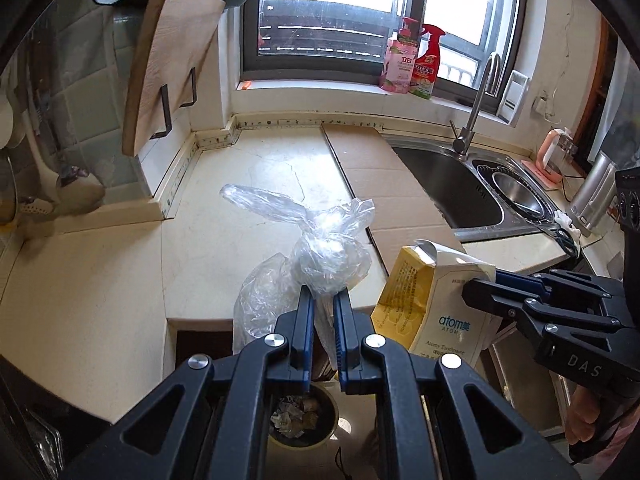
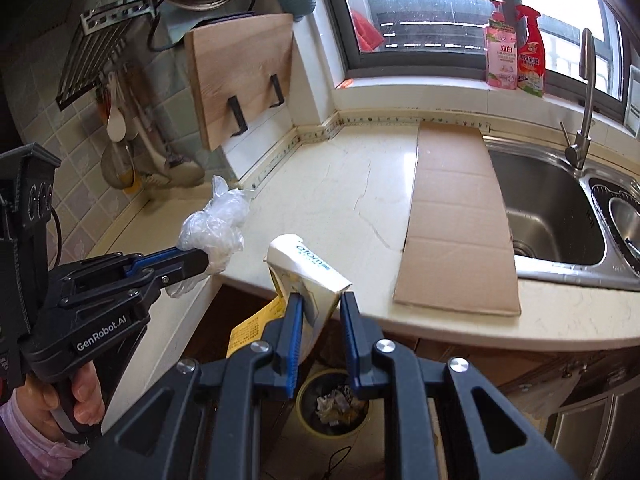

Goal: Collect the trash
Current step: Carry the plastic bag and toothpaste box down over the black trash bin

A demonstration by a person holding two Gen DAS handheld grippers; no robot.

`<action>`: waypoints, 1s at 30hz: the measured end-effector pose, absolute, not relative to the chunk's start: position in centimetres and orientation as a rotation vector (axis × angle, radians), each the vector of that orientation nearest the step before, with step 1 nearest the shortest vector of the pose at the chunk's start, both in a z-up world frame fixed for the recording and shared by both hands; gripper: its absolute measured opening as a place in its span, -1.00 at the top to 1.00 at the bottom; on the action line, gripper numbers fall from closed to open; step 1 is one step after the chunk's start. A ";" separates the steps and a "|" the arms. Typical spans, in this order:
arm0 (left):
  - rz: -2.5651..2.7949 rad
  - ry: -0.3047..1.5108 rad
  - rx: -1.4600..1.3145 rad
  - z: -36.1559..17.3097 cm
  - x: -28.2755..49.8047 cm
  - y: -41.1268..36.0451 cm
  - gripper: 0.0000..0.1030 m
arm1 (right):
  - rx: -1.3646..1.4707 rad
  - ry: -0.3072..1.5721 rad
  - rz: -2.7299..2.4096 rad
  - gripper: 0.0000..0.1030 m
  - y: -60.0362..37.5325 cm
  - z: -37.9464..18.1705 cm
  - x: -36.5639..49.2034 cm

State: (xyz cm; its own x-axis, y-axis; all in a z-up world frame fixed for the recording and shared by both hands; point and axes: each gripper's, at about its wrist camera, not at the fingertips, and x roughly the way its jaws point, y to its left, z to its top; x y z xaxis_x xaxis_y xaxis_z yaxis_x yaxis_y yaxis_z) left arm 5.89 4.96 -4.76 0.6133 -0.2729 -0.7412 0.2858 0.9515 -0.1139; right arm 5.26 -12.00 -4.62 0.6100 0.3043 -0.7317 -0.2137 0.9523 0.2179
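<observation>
From my remote seat, left to right: one wooden cutting board point(image 2: 240, 76) hangs on the wall rack, far ahead of my fingers and to their left. One clear plastic bag point(image 1: 316, 248) bulges just beyond the tips of my left gripper point(image 1: 323, 300), whose two blue-padded fingers are pinched tight on the crumpled film, part of it trailing down on their left. One trash bin point(image 1: 302, 416), half full of scraps, stands on the floor directly below and behind those fingertips. One toothpaste box point(image 2: 308, 276), white and yellow, is clamped by its lower end in my right gripper point(image 2: 318, 304); its open flap juts up and away past the tips. One flat sheet of cardboard point(image 2: 456, 216) lies on the counter point(image 2: 352, 200) ahead and right of those fingers, touching the sink point(image 2: 548, 216) rim. Two cleaner bottles point(image 2: 516, 52) stand side by side on the sill, well beyond. Both grippers angle downward, side by side over the counter's front edge, each carried by one hand point(image 2: 52, 404) wrapped around its pistol-style handle, a pink sleeve at the wrist.
</observation>
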 end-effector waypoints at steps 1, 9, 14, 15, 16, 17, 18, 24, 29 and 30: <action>-0.312 0.858 0.017 -5.2 5.5 5.1 0.86 | 0.109 0.873 0.304 0.64 -11.8 -4.9 5.0; -0.199 0.917 -0.034 -9.7 1.6 6.0 0.86 | 0.045 0.943 0.397 0.64 -10.2 -8.5 2.9; -0.133 0.953 -0.083 -14.0 0.0 6.0 0.86 | 0.000 0.985 0.453 0.64 -9.9 -12.3 2.8; -0.122 0.965 -0.091 -15.2 -0.2 5.9 0.86 | -0.012 0.992 0.464 0.64 -9.8 -13.3 2.9; -0.113 0.970 -0.094 -16.2 -0.4 5.8 0.86 | -0.025 0.996 0.471 0.64 -9.9 -14.1 3.0; -0.105 0.974 -0.096 -17.3 -0.5 5.8 0.86 | -0.043 0.997 0.476 0.64 -9.8 -15.0 3.1; -0.098 0.977 -0.100 -18.4 -0.6 5.7 0.86 | -0.062 0.999 0.480 0.64 -9.6 -16.1 3.2; -0.042 1.007 -0.105 -26.6 -1.1 4.8 0.86 | -0.140 1.021 0.538 0.64 -9.0 -23.8 4.0; -0.008 1.035 -0.117 -33.0 -0.8 4.7 0.86 | -0.156 1.064 0.577 0.64 -8.4 -31.0 4.9; -0.004 1.038 -0.116 -34.1 -0.7 4.6 0.86 | -0.160 1.069 0.582 0.64 -8.3 -32.3 5.0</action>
